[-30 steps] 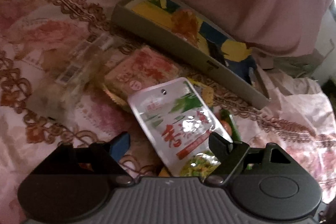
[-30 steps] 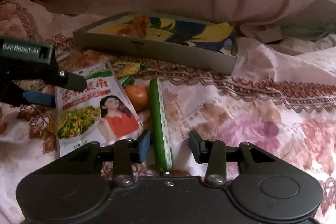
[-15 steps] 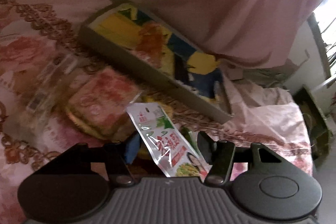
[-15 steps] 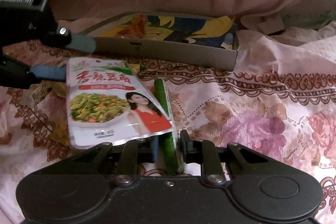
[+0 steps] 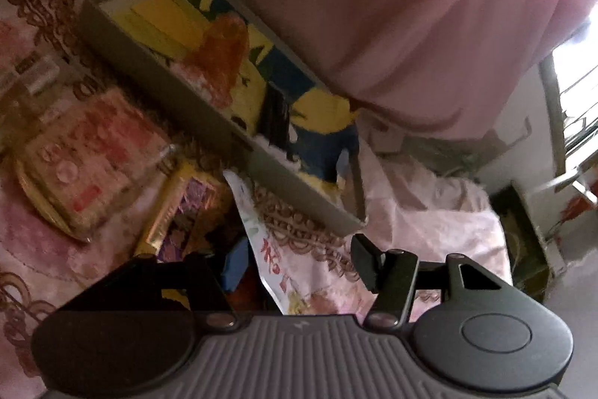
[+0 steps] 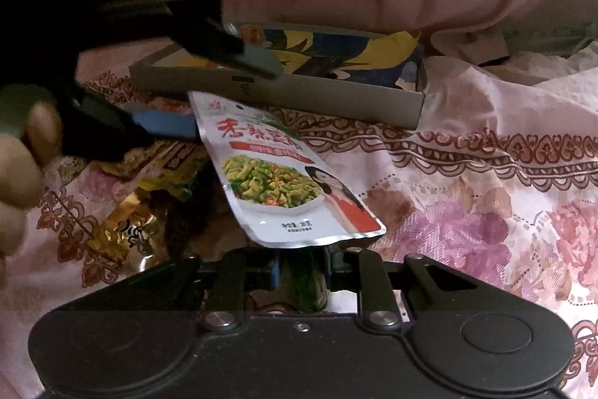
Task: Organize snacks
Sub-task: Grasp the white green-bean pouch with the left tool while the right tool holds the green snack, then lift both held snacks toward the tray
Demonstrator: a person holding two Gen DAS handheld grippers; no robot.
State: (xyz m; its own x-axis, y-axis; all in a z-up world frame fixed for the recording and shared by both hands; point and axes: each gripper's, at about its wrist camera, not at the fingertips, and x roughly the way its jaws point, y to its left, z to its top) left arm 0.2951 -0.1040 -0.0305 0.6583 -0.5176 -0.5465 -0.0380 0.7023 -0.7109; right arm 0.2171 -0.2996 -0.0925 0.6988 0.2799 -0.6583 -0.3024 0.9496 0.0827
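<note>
- Handling: we judge the silver foil snack pouch with the printed vegetable dish (image 6: 284, 171) light, limp and slick. It will probably fold or slide if pinched at one corner.
- Grip point: we recommend the flat sealed strip along its top edge.
- Location: the pouch lies tilted on the pink floral bedspread (image 6: 486, 212), just in front of the shallow grey cardboard box with the cartoon lining (image 6: 299, 96). Its lower end rests over the slim green wrapped stick (image 6: 308, 287).
- Left gripper (image 5: 299, 258): it points down at a slant. The jaws stand about half wide, with the blue pad at the pouch's edge and the other pad clear of it.
- Right gripper (image 6: 302, 270): it angles downward, jaws narrow and clamped on the green stick.
</note>
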